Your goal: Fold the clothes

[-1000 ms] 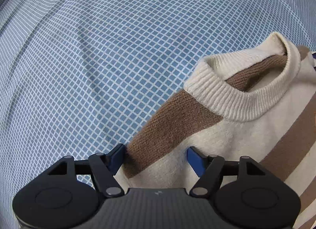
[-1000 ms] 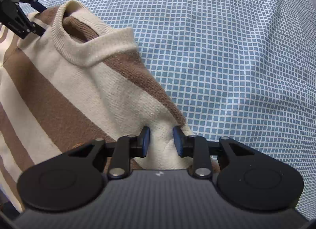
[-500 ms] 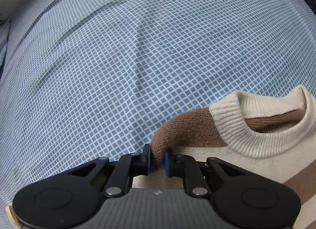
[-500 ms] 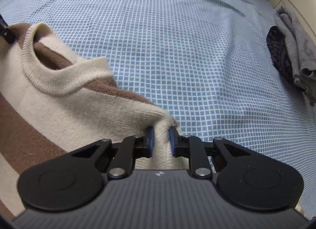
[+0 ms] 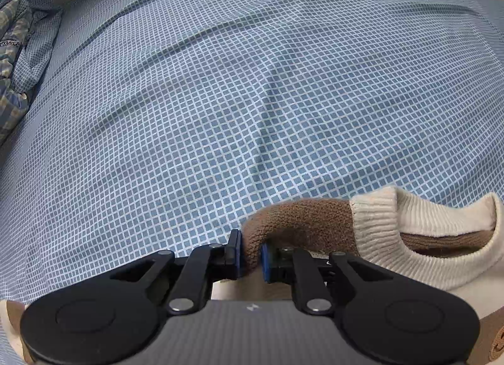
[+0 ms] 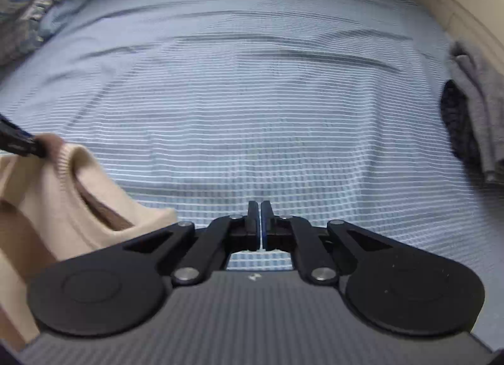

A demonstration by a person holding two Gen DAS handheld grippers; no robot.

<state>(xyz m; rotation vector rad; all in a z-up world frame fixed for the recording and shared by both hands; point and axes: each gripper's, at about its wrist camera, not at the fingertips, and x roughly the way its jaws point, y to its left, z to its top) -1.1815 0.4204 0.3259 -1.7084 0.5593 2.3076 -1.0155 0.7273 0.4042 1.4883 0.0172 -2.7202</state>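
- Left gripper (image 5: 251, 253): fingers clamped on the brown shoulder fold of the sweater (image 5: 419, 248), at 6 o'clock in the left wrist view.
- Right gripper (image 6: 260, 226): fingers pressed together, nothing visible between them.
- Sweater collar (image 6: 71, 173) sits at 8 o'clock in the blurred right wrist view.
- Checked bedsheet (image 5: 220, 97) underneath; grey clothes pile (image 6: 472, 119) at 3 o'clock.

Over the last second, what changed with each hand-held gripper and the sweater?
Left hand-held gripper, open a second ago, closed on the sweater at its brown shoulder and keeps it pinched. Right hand-held gripper lost its pinch: its fingers now meet with no cloth between. The sweater slid left in the right view. The checked sheet still covers the bed.
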